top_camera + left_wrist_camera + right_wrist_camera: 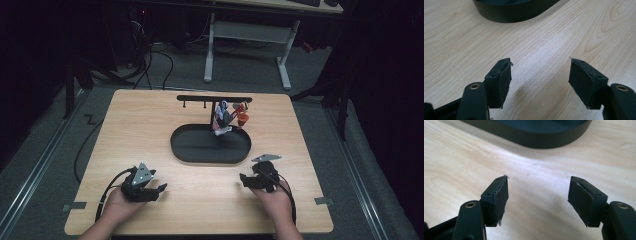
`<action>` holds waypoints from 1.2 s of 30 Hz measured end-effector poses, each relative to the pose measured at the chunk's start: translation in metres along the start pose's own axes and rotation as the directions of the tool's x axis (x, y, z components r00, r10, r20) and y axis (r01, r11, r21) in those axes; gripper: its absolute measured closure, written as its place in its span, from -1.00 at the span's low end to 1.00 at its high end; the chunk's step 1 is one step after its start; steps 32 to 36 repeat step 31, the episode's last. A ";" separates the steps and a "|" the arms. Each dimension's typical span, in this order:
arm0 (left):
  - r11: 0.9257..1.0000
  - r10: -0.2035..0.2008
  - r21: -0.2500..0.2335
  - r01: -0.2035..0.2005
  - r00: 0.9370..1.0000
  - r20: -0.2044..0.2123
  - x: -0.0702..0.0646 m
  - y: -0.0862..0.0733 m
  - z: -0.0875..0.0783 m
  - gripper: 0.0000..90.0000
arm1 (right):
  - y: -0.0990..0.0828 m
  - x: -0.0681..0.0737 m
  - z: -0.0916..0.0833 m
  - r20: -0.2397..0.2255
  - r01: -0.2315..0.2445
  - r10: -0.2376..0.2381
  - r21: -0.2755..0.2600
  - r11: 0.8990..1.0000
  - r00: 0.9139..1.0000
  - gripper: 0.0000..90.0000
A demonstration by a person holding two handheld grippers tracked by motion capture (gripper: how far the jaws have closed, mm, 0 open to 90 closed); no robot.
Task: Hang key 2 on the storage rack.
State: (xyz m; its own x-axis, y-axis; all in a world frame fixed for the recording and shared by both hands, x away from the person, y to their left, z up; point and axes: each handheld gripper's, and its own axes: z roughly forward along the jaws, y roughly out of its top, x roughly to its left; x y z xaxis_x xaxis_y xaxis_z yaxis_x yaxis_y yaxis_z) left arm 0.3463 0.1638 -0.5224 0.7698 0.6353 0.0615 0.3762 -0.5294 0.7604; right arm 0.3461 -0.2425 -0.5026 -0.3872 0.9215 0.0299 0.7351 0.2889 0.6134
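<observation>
Hanging from the right end of the black rack, a small bunch of colourful trinkets dangles over the back rim of the oval tray; red, white and dark pieces show, too small to tell apart. Bunch sits at about 12 o'clock from the person, past table centre.

Step in hand, as judged: start position, reach not yet begun. Both tools rest low at the near edge, well apart from the bunch.

Left gripper at 7 o'clock, jaws spread, nothing between them; its own view shows the gap over bare wood. Right gripper at 5 o'clock, jaws likewise spread and empty. Both point toward the tray.

Next move likely calls for 1 gripper to travel forward to 12 o'clock, rise to hook height, and close on a single trinket without tangling the rest; the right one is nearer.

Materials: table is pale wood-grain laminate, smooth, with rounded corners. Tray is matte black with a low upright wall. Rack is a thin black T-shaped post and bar, with 2 bare pegs on the left. Jaw pads are flat black rubber blocks, edges slightly frayed.
</observation>
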 end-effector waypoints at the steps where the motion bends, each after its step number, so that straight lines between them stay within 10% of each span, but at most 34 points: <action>1: 1.000 -0.003 -0.003 0.003 1.000 0.001 0.000 0.000 0.000 -0.23 | -0.007 0.001 -0.001 -0.004 -0.009 0.008 -0.023 1.000 1.000 -0.27; 12: 1.000 -0.011 -0.014 0.011 0.999 0.034 -0.006 0.002 0.002 -0.23 | -0.052 0.014 -0.019 0.030 -0.007 0.015 -0.240 0.971 0.999 -0.50; 36: 1.000 0.003 -0.020 -0.003 1.000 0.031 -0.008 0.000 -0.002 -0.27 | -0.049 0.017 -0.010 0.033 -0.021 0.030 -0.253 0.967 0.999 -0.53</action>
